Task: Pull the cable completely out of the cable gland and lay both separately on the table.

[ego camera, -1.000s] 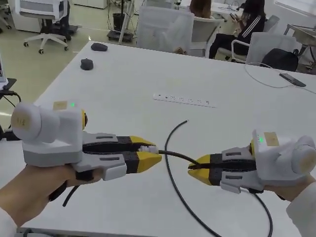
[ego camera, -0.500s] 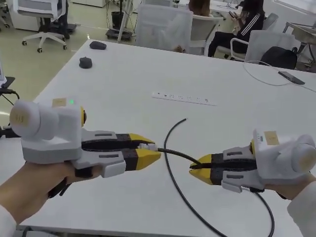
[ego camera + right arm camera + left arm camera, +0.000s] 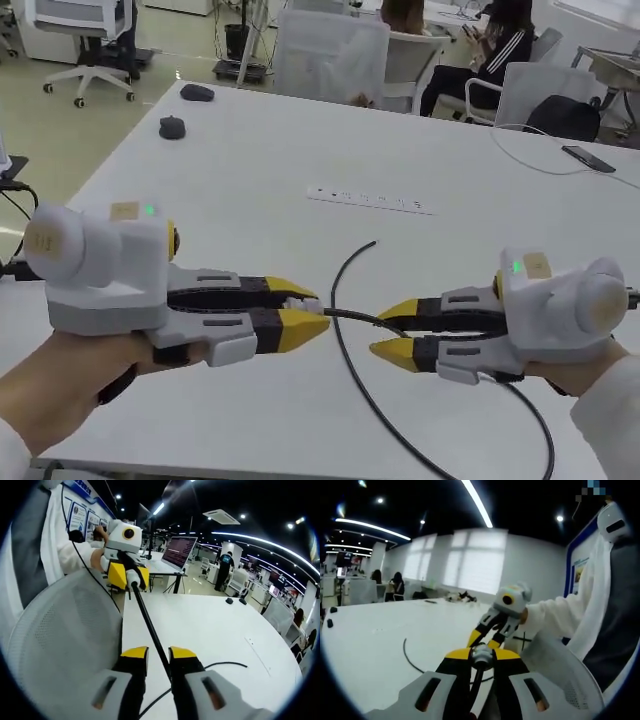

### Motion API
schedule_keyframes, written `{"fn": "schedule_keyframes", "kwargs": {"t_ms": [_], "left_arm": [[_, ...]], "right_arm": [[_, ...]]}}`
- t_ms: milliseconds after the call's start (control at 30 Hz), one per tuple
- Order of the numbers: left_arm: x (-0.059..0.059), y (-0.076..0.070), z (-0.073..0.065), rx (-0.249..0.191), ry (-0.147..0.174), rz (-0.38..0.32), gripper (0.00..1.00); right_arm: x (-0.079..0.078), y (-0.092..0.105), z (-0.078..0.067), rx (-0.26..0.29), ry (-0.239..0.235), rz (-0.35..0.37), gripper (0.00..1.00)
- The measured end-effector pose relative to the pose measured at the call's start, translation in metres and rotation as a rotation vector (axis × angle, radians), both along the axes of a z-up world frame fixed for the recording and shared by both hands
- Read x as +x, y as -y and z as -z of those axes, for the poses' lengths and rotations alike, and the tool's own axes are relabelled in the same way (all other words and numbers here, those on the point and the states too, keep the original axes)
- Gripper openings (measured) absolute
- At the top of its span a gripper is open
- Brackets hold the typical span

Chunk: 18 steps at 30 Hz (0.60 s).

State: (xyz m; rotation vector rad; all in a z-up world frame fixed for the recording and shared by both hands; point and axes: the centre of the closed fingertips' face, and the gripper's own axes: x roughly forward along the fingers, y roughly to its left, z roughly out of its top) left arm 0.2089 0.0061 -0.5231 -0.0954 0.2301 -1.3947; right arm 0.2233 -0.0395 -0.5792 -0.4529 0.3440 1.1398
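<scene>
Table (image 3: 250,150): one cable (image 3: 345,275), one gland (image 3: 304,297), two claws (image 3: 316,309) (image 3: 381,330).

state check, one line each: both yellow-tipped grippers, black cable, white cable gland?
left gripper: shut on the white cable gland, held above the white table.
right gripper: open, jaws either side of the black cable, not clamping.
black cable: threaded through the gland, rest on the table.
white cable gland: not yet freed.

Hung above the white bench (image 3: 300,150): small whitish round plastic cable gland (image 3: 482,655), threaded on thin black cable (image 3: 360,319); trailed slack loops across the bench.
</scene>
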Motion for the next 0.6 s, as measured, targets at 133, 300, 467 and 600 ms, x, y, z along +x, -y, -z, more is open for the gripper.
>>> {"fn": "schedule_keyframes", "kwargs": {"t_ms": [133, 300, 467, 600], "left_arm": [[0.0, 0.0, 0.001, 0.003, 0.0, 0.001, 0.17], [-0.001, 0.0, 0.0, -0.002, -0.003, 0.007, 0.17], [-0.003, 0.001, -0.003, -0.018, -0.006, 0.017, 0.17], [-0.004, 0.001, -0.002, -0.013, -0.004, 0.019, 0.17]], "right_arm": [[-0.002, -0.017, -0.011, -0.003, 0.038, -0.062, 0.15], [-0.003, -0.033, -0.012, -0.042, 0.065, -0.125, 0.15], [-0.002, -0.039, -0.001, -0.066, 0.053, -0.154, 0.14], [-0.001, -0.039, 0.003, -0.089, 0.059, -0.15, 0.04]]}}
